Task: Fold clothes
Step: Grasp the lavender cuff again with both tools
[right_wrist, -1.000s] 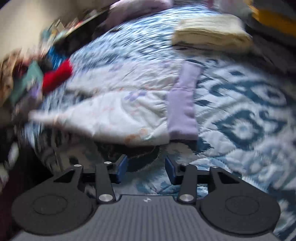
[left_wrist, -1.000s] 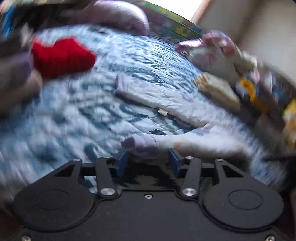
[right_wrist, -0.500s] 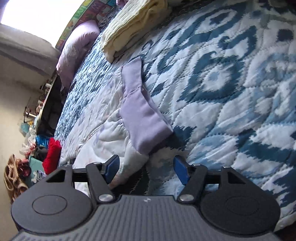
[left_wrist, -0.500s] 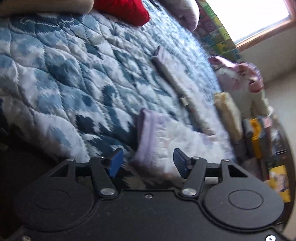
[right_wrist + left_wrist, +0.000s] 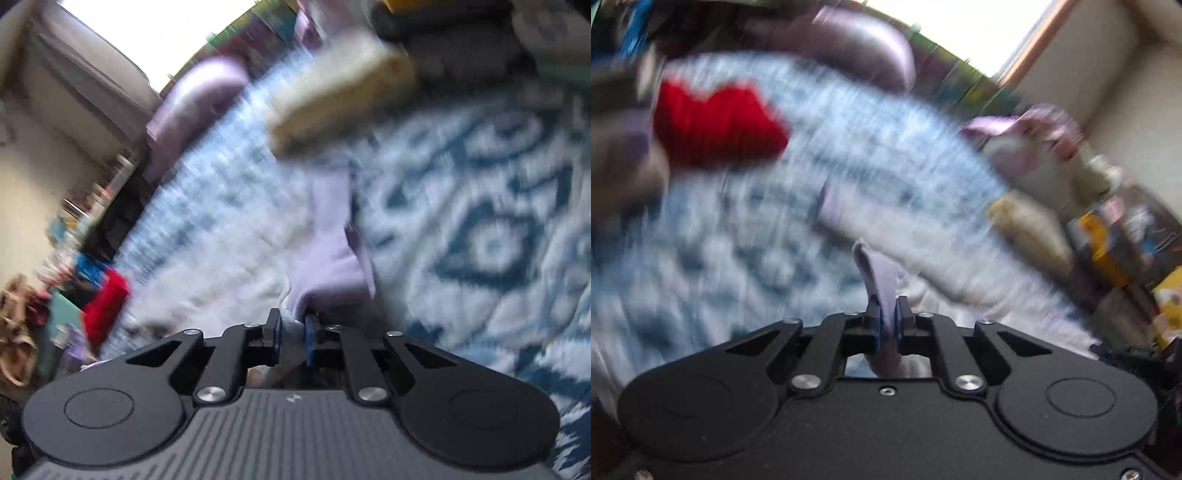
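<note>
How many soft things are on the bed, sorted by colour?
Red: 1, the red cloth
Purple: 1, the purple pillow
Cream: 1, the folded cream blanket
White with lilac cuffs: 1, the pyjama garment, pinched by the left gripper and the right gripper
Total: 4 on the blue-and-white quilt. The blur may hide more.

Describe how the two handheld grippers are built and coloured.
The left gripper is smooth black plastic with round side discs, silver screws and blue finger pads. The right gripper matches it, but has a ribbed grey body bearing a small white mark.
</note>
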Demonstrator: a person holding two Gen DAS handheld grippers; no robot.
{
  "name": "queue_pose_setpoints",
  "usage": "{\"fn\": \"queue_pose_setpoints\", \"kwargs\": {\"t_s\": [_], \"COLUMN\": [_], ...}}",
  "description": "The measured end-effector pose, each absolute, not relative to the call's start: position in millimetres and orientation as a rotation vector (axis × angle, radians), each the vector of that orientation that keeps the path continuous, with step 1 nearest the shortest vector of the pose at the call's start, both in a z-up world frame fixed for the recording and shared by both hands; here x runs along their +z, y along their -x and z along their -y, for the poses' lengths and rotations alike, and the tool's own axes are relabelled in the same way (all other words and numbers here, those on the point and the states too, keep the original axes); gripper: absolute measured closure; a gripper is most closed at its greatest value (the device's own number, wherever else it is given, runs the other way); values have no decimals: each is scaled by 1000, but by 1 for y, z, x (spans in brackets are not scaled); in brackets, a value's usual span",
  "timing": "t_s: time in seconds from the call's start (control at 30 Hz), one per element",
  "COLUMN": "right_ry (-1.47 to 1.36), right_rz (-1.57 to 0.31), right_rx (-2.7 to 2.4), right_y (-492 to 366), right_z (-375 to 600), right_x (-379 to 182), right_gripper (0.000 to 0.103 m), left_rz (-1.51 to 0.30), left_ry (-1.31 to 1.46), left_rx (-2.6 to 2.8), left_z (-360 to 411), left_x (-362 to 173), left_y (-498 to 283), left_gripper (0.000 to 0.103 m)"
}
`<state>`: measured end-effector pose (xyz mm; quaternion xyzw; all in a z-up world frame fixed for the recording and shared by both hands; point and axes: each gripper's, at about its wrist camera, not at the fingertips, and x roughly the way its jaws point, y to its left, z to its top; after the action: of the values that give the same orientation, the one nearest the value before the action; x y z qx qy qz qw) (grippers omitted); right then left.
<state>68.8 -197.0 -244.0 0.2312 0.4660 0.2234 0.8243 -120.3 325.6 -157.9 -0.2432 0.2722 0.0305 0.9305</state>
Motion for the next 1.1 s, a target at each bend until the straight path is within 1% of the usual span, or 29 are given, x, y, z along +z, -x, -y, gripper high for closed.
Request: {"fn": "queue_pose_setpoints", "kwargs": {"t_s": [0.07, 0.1, 0.13, 0.23, 0.27, 0.3, 0.33, 0.37, 0.4, 0.43, 0.47, 0.5, 0.53, 0.57, 0.6, 0.63, 0.67, 0.7, 0.77, 0.8, 0.83, 0.87, 0.9, 0.97, 1.03, 1.07, 1.1], "right_ry": [-458, -441, -424, -423, -444, -459, -456, -449, -430, -412, -406, -430, -462, -513, -558, -591, -593, -596, -595, -572, -533, -504, -498, -483, -446, -429, -414], "right_rz": [-992, -993, -993, -1016, -1034, -1046, -1048, -1047, -1040, -1032, -1028, -1029, -1030, -1025, -1011, -999, -990, -981, -962, -949, -951, -971, -992, -1023, -1004, -993, -975], "right_rx": [470, 468, 466, 448, 438, 429, 421, 414, 408, 402, 393, 378, 362, 347, 340, 335, 337, 339, 342, 340, 332, 322, 313, 293, 259, 245, 235], "right_y": [-65, -63, -61, -56, -56, -55, -55, -55, -54, -53, -53, -56, -59, -61, -63, -64, -63, -62, -58, -54, -51, -50, -49, -48, -44, -43, -42], "right_z": [193, 191, 190, 187, 188, 189, 190, 192, 193, 194, 197, 201, 206, 209, 210, 211, 209, 208, 206, 207, 207, 208, 210, 215, 223, 226, 229], "right_x": [-244, -245, -245, -254, -260, -263, -258, -253, -250, -246, -244, -247, -250, -254, -258, -261, -260, -259, -257, -252, -251, -254, -258, -263, -255, -251, -247], "right_gripper": [89, 89, 89, 88, 88, 85, 81, 74, 65, 61, 53, 49, 49, 49, 48, 49, 71, 97, 98, 98, 98, 98, 98, 101, 99, 94, 94], "left_rz": [-515, -519, -549, -758, -771, -759, -749, -740, -732, -726, -721, -716, -717, -720, -722, -725, -719, -707, -677, -693, -716, -759, -765, -736, -720, -710, -697], "left_ry": [425, 414, 409, 449, 481, 508, 541, 577, 612, 639, 663, 687, 683, 669, 655, 641, 617, 596, 604, 587, 561, 529, 528, 569, 504, 462, 439], "left_rx": [57, 53, 63, 152, 166, 176, 176, 172, 169, 166, 163, 160, 163, 169, 175, 181, 187, 192, 192, 203, 219, 239, 241, 263, 329, 361, 375], "left_z": [-323, -324, -326, -339, -342, -344, -348, -352, -356, -358, -359, -360, -357, -353, -349, -345, -341, -339, -342, -342, -342, -342, -344, -349, -347, -345, -344], "left_x": [-153, -159, -173, -234, -244, -250, -252, -253, -255, -255, -255, -255, -255, -255, -254, -254, -250, -244, -236, -238, -242, -248, -253, -250, -242, -237, -232], "left_y": [124, 124, 121, 104, 107, 113, 116, 119, 122, 122, 121, 120, 119, 117, 115, 113, 112, 113, 118, 117, 115, 111, 110, 117, 121, 122, 124], "left_gripper": [98, 98, 98, 97, 91, 89, 82, 76, 74, 70, 64, 64, 67, 80, 89, 95, 96, 96, 96, 95, 89, 80, 80, 74, 74, 74, 74]}}
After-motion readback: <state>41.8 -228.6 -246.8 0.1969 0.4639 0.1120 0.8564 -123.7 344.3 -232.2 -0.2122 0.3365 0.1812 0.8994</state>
